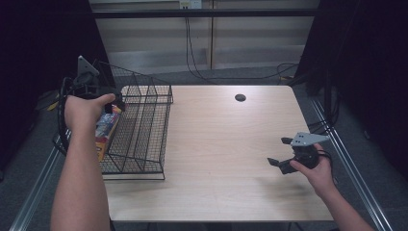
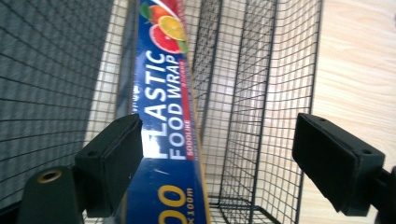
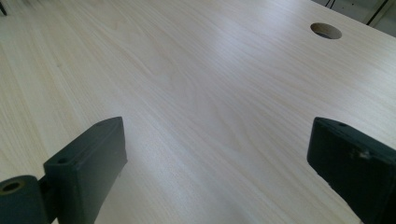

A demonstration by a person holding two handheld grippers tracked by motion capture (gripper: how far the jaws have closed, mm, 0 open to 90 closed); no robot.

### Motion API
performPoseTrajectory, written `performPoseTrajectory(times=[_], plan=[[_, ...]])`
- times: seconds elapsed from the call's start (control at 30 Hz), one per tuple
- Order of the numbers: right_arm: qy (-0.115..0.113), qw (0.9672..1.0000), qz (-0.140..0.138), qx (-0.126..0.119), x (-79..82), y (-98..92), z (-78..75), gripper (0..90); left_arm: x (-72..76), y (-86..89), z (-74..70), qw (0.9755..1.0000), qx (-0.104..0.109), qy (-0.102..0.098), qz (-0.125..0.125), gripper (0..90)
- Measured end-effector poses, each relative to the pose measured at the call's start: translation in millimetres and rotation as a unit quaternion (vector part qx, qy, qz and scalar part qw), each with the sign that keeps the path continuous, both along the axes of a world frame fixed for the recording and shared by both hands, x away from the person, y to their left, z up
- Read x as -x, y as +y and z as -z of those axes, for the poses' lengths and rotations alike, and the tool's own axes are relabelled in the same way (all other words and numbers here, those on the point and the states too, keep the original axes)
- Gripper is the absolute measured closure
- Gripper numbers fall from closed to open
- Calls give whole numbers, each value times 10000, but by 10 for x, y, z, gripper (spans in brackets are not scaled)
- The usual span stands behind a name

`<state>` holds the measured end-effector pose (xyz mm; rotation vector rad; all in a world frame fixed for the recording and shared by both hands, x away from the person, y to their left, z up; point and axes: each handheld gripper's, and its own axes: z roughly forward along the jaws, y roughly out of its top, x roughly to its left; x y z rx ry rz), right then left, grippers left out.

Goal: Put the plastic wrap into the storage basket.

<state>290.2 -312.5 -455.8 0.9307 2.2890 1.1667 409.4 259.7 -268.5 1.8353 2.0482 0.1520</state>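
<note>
From the high view I see my left gripper [image 1: 108, 103] raised over the left side of the black wire basket [image 1: 144, 144], which stands at the left edge of the table [image 1: 226, 144]. A long box of food wrap [image 1: 107, 132] lies in the basket along its left wall, partly hidden under my left hand [image 1: 86, 108]. My right gripper [image 1: 284, 153] hovers low over the bare wood on the right, well apart from the basket, with its jaws apart and nothing between them.

In the left gripper view, the left gripper [image 2: 217, 158] has its jaws wide apart and is empty. The box [image 2: 166, 116] runs straight away from the camera, so its long axis goes along the basket [image 2: 252, 93]. The box is not centred between the jaws: it sits just beside the left jaw and may touch it, I cannot tell for sure. I judge the gripper must shift toward that side and grip across the narrow width of the box.

In the right gripper view, the right gripper [image 3: 217, 163] is open over plain wood, with a round hole [image 3: 326, 31] in the table far ahead. The left hand is clearly the nearer one to the box.
</note>
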Motion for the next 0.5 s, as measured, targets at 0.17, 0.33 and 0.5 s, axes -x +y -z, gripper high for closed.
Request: performPoseTrajectory(times=[0.17,0.33,0.5], plan=[[-23,10000,6,13,10,6,-10,45,52,19,58,10000,28,-7,-16,166],[-32,10000,2,3,14,19,-12,45,118,-17,35,9998,30,-116,133,152],[-39,10000,-8,18,14,32,-7,45,147,-92,22,9994,86,-184,265,138]])
